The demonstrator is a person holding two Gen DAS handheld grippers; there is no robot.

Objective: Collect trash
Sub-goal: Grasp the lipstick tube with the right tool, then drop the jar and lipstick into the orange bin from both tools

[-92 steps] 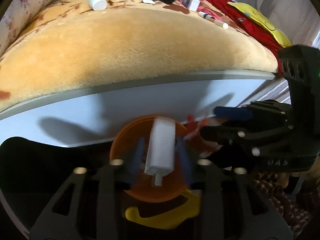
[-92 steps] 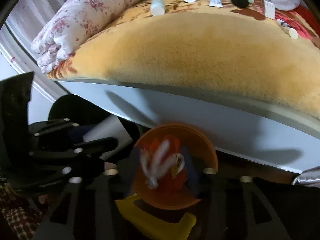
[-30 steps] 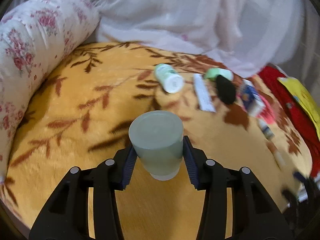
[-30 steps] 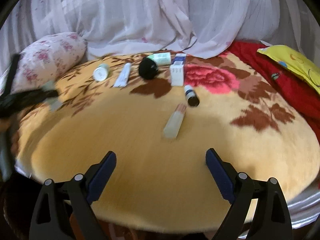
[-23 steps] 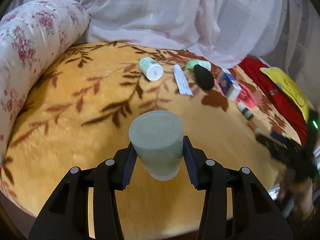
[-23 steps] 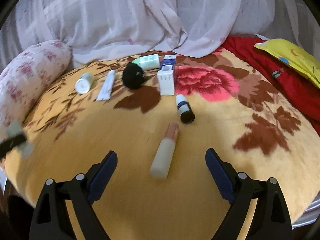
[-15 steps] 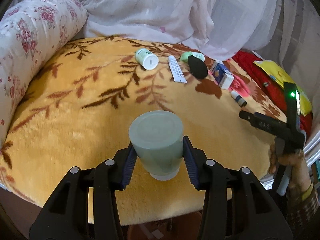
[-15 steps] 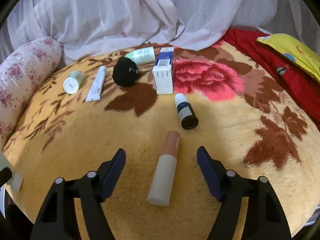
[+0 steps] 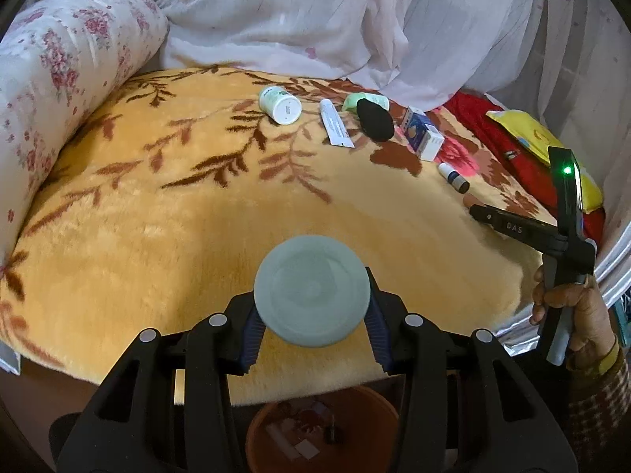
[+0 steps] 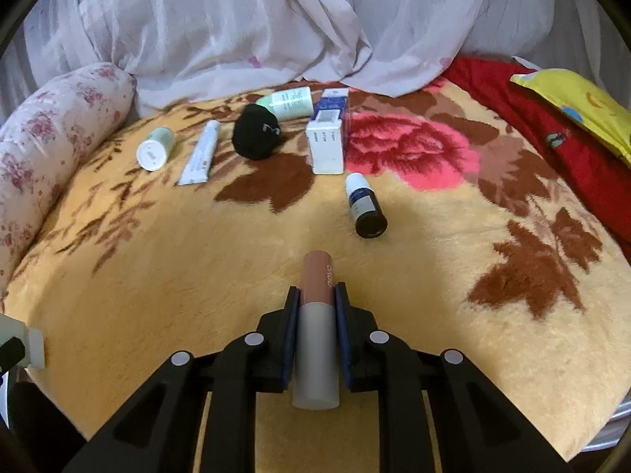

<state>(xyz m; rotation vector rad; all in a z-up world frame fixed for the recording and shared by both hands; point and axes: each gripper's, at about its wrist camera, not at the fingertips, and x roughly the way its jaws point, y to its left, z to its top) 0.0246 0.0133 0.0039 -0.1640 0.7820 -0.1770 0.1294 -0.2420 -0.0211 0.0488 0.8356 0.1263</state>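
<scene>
On yellow floral blanket (image 10: pixel 434 260), white curtain (image 10: pixel 276 19) behind.

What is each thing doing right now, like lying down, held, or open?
Pale green jar: held in the left gripper, jaws shut on it.
Lipstick tube: clamped by the right gripper.
Dark dropper bottle: lying on the blanket, cap on.
White box: lying closed.
White tube: lying flat.
Orange bin: open, trash inside.
</scene>
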